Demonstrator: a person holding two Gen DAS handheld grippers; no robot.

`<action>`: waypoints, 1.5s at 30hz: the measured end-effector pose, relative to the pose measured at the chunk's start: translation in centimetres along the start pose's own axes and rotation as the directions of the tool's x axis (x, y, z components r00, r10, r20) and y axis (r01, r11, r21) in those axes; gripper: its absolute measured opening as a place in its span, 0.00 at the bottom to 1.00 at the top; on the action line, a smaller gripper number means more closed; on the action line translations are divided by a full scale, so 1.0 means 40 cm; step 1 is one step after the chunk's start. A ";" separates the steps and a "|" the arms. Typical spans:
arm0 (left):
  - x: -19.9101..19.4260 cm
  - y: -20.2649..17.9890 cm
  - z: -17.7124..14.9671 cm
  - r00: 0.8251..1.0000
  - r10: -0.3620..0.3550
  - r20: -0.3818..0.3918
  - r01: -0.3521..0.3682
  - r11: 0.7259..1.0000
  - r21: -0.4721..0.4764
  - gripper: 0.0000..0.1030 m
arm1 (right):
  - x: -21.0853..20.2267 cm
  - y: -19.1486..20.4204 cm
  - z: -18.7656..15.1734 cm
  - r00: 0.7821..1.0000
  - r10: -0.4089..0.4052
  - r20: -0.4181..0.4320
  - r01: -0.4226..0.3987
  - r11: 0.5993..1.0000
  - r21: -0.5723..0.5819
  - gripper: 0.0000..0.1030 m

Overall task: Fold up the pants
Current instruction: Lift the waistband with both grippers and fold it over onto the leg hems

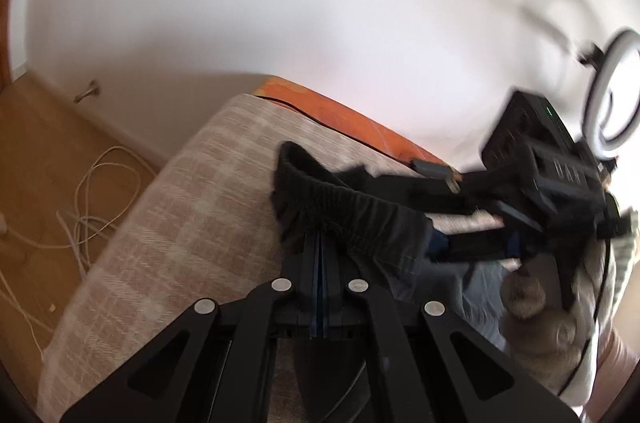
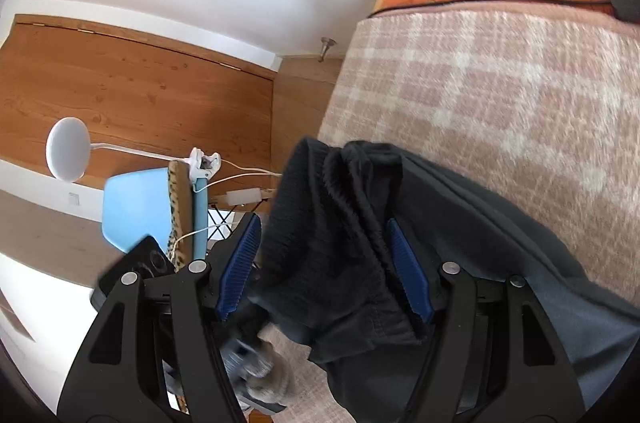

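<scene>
Black pants (image 1: 352,211) pinched by left gripper (image 1: 320,243); right gripper (image 2: 324,263) spread wide.

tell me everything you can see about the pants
The pants are dark, black to charcoal, of soft cloth with a gathered elastic waistband. They lie bunched, not yet folded, on the beige plaid blanket. The left tongs are shut on the waistband. The right tongs stand open with the bunched waistband between their blue ribbed pads; the rest of the cloth trails off toward the lower right of the right wrist view.
</scene>
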State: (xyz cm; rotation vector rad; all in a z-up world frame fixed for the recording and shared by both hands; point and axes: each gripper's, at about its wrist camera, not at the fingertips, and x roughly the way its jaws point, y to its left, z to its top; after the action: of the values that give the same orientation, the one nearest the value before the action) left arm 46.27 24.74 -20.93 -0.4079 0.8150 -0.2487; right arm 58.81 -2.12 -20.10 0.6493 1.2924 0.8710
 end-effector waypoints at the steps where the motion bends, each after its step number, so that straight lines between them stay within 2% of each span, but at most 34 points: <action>1: 0.011 -0.016 -0.009 1.000 0.004 -0.014 -0.004 1.000 0.030 0.00 | 0.002 0.004 0.003 1.000 -0.004 -0.008 0.004 1.000 -0.008 0.69; 7: 0.053 -0.068 -0.040 0.999 0.017 -0.049 -0.012 0.996 0.092 0.00 | 0.030 0.038 -0.006 0.987 -0.153 -0.038 0.148 0.983 -0.113 0.71; 9: 0.046 -0.076 -0.044 0.998 0.026 -0.052 -0.020 0.994 0.106 0.00 | 0.043 0.027 -0.003 0.979 -0.197 -0.047 0.191 0.976 -0.106 0.68; 12: 0.047 -0.077 -0.054 0.997 0.024 -0.077 -0.018 0.996 0.090 0.00 | 0.056 0.009 -0.003 0.968 -0.248 -0.040 0.244 0.966 -0.091 0.42; 13: 0.047 -0.073 -0.060 0.995 0.031 -0.094 -0.024 0.996 0.081 0.00 | 0.056 0.007 -0.006 0.966 -0.256 -0.033 0.252 0.963 -0.090 0.30; 14: 0.039 -0.072 -0.065 0.994 0.034 -0.101 -0.027 0.997 0.070 0.00 | 0.051 0.005 -0.011 0.968 -0.248 -0.027 0.245 0.966 -0.087 0.21; 16: 0.024 -0.058 -0.072 0.993 0.043 -0.106 -0.040 0.999 0.032 0.00 | 0.031 0.003 -0.029 0.973 -0.232 -0.010 0.230 0.969 -0.095 0.19; 19: -0.003 -0.044 -0.082 0.994 0.011 -0.108 -0.014 1.000 -0.025 0.00 | -0.022 0.012 -0.065 0.976 -0.215 0.041 0.218 0.970 -0.106 0.18; 23: -0.021 -0.074 -0.100 0.990 0.011 -0.139 -0.011 1.000 -0.002 0.00 | -0.111 0.014 -0.126 0.968 -0.233 0.097 0.242 0.965 -0.099 0.18; 27: -0.021 -0.122 -0.118 0.984 -0.030 -0.175 0.029 1.000 -0.012 0.00 | -0.245 -0.014 -0.196 0.948 -0.260 0.181 0.272 0.962 -0.041 0.18; 31: 0.001 -0.229 -0.161 0.972 -0.057 -0.230 0.067 0.997 0.036 0.00 | -0.401 -0.067 -0.281 0.928 -0.269 0.257 0.264 0.963 0.056 0.18; 33: 0.039 -0.275 -0.178 0.961 -0.076 -0.266 0.092 0.995 0.047 0.00 | -0.486 -0.089 -0.341 0.908 -0.294 0.300 0.282 0.956 0.083 0.18; 37: 0.081 -0.444 -0.239 0.939 -0.074 -0.336 0.130 0.981 0.145 0.00 | -0.636 -0.153 -0.468 0.877 -0.335 0.345 0.289 0.940 0.181 0.18; 40: 0.080 -0.564 -0.288 0.927 -0.088 -0.366 0.174 0.962 0.211 0.00 | -0.740 -0.198 -0.570 0.845 -0.388 0.368 0.322 0.919 0.229 0.18; 42: 0.067 -0.631 -0.323 0.921 -0.084 -0.379 0.190 0.949 0.251 0.00 | -0.811 -0.230 -0.632 0.834 -0.401 0.378 0.316 0.910 0.268 0.18; 45: 0.038 -0.699 -0.354 0.917 -0.098 -0.386 0.214 0.939 0.270 0.00 | -0.927 -0.272 -0.711 0.806 -0.440 0.396 0.335 0.890 0.308 0.18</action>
State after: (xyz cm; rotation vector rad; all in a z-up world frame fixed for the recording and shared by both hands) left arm 35.05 -4.45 -18.22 -0.1304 1.0928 -0.6099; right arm 31.10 -40.84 -14.23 0.6813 1.0405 0.2049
